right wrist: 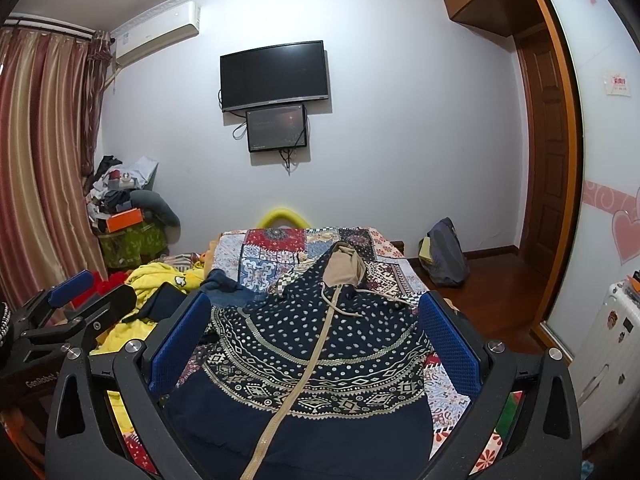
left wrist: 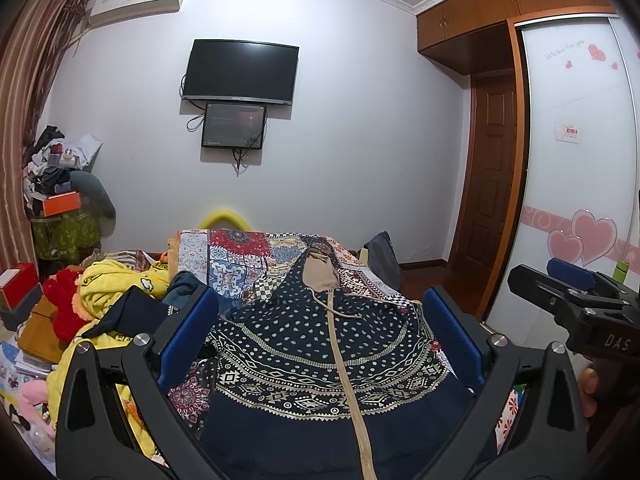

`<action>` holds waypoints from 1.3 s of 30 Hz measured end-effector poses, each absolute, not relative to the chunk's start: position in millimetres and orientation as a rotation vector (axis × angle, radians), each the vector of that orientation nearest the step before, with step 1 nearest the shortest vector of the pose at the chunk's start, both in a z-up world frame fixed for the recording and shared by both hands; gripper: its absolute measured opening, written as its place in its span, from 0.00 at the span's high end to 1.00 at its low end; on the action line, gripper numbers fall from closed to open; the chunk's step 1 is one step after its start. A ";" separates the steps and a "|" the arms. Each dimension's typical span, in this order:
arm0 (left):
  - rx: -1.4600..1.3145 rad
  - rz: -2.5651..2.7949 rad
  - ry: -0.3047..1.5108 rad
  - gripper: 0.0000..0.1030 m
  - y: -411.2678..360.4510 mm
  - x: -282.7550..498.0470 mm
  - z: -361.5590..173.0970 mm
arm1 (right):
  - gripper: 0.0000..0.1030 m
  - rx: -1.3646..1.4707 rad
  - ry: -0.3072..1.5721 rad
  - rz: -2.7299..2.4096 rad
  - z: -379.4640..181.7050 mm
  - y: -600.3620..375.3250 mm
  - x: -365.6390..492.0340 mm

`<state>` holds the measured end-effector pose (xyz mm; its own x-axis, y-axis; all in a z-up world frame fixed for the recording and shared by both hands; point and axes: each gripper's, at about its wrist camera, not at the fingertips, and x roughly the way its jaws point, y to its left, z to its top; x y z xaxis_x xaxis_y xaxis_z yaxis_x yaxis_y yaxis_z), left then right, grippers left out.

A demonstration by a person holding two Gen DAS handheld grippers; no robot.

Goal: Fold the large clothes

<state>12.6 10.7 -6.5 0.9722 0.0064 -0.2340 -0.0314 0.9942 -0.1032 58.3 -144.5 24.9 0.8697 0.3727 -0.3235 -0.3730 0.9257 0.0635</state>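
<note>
A navy patterned zip hoodie (left wrist: 320,344) with a beige zip and beige hood lining lies spread flat on the patchwork bedspread (left wrist: 240,256), hood pointing to the far wall. It also shows in the right wrist view (right wrist: 316,344). My left gripper (left wrist: 320,320) hangs above its lower half, open and empty. My right gripper (right wrist: 316,320) hangs over the same part, open and empty. The right gripper shows at the right of the left wrist view (left wrist: 568,292). The left gripper shows at the left of the right wrist view (right wrist: 80,296).
A pile of yellow, red and dark clothes (left wrist: 112,296) lies on the bed's left side. A cluttered stack with an orange box (left wrist: 60,204) stands in the left corner. A backpack (right wrist: 446,254) sits on the wooden floor right of the bed. A white suitcase (right wrist: 604,360) stands at the right.
</note>
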 end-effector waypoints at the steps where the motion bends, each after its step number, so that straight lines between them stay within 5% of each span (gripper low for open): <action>1: -0.107 0.019 0.234 0.00 12.0 13.8 -6.7 | 0.00 -0.004 0.341 0.388 25.2 -143.5 60.4; 25: -0.117 0.167 0.285 0.00 109.5 126.7 -20.7 | 0.00 -0.084 0.391 0.386 16.7 -94.3 189.8; 39: -0.397 0.202 0.719 0.00 297.6 242.4 -133.4 | 0.00 -0.138 0.698 0.395 -69.0 -56.5 309.5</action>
<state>242.4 297.6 -133.4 0.7374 0.0445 -0.6740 -0.3132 0.9066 -0.2828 309.5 -56.5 -69.0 0.6959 0.3074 -0.6490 -0.3984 0.9172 0.0071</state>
